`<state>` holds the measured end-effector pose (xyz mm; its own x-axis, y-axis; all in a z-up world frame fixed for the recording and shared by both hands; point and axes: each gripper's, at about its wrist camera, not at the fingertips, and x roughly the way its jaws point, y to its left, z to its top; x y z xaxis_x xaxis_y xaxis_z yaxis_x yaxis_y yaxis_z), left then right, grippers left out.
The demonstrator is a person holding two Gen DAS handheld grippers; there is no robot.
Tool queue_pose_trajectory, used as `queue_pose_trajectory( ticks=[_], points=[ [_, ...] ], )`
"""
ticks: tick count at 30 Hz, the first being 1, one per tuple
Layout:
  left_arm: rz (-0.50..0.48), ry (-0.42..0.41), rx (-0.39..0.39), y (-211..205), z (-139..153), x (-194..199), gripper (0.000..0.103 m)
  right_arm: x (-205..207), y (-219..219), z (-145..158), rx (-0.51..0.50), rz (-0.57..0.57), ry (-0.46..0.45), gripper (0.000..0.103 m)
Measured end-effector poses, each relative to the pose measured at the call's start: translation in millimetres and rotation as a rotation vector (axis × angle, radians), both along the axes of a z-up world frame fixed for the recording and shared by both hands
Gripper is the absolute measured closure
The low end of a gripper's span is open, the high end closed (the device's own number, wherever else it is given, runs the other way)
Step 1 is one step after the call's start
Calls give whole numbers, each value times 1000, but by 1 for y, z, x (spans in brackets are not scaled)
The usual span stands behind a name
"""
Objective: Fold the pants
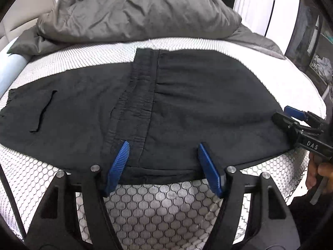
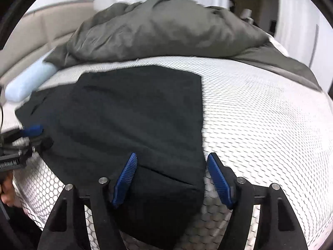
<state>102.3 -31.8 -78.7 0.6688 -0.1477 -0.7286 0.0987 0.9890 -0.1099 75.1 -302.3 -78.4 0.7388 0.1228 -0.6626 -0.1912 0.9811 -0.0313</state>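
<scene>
Black pants [image 1: 187, 95] lie spread across the white honeycomb mattress [image 1: 158, 208], with the gathered waistband [image 1: 141, 95] running front to back through their middle. My left gripper [image 1: 163, 144] stands open over the near hem, its blue pads apart on the cloth beside the waistband. In the right wrist view the pants [image 2: 129, 114] end in a straight edge. My right gripper [image 2: 172, 155] stands open astride their near right corner, one pad on the cloth and one over bare mattress. Each gripper shows in the other's view: the right gripper [image 1: 285, 115], the left gripper [image 2: 39, 136].
A crumpled grey duvet [image 1: 141, 14] is heaped behind the pants. A pale blue roll [image 2: 29, 81] lies at the far left by a beige headboard [image 2: 41, 29]. The mattress front edge drops off just below both grippers. A hand [image 1: 320, 173] holds the right gripper's handle.
</scene>
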Motion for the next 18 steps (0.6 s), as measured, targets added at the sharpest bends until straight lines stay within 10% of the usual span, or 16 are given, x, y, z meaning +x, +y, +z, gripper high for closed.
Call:
queue_pose_trajectory(
  ticks=[9, 18],
  points=[
    [12, 28, -18, 2, 2, 2, 36, -5, 63, 2, 52, 204, 9, 32],
    [-16, 14, 6, 3, -4, -3, 36, 8, 22, -9, -40, 54, 50, 32]
  ],
)
